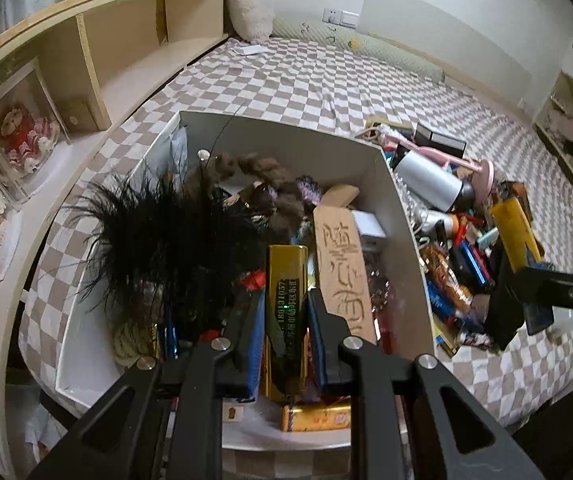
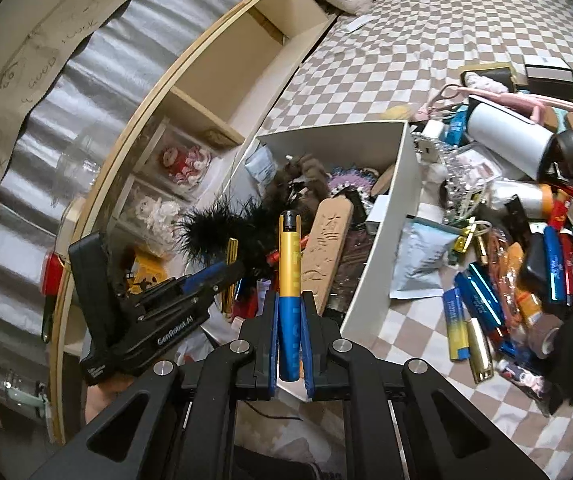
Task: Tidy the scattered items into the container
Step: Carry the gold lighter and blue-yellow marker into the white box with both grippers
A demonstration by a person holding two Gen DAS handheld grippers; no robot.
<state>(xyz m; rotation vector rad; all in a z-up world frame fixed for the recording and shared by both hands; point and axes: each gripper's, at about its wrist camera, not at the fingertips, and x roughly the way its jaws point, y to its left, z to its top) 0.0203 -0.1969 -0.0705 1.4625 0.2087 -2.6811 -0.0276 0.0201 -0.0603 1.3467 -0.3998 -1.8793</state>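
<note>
My left gripper (image 1: 284, 300) is shut on a gold bar with a printed label (image 1: 286, 280), held over the open white box (image 1: 400, 216). The box holds a black feather tuft (image 1: 166, 240), a carved wooden plaque (image 1: 342, 276) and brown fur. My right gripper (image 2: 289, 298) is shut on a yellow and blue tube (image 2: 289, 256), near the front of the white box (image 2: 382, 264). In the left wrist view, the right gripper (image 1: 526, 276) and its tube (image 1: 512, 232) hang over the pile at right. The right wrist view shows the left gripper (image 2: 230, 274) with the gold bar (image 2: 231, 256).
A heap of scattered items (image 2: 518, 240) lies on the checkered bedspread (image 1: 326, 80) right of the box, among them a white flask (image 1: 426, 180) and blue and gold bars. A wooden shelf (image 1: 126, 40) with doll display cases (image 1: 26, 136) runs along the left.
</note>
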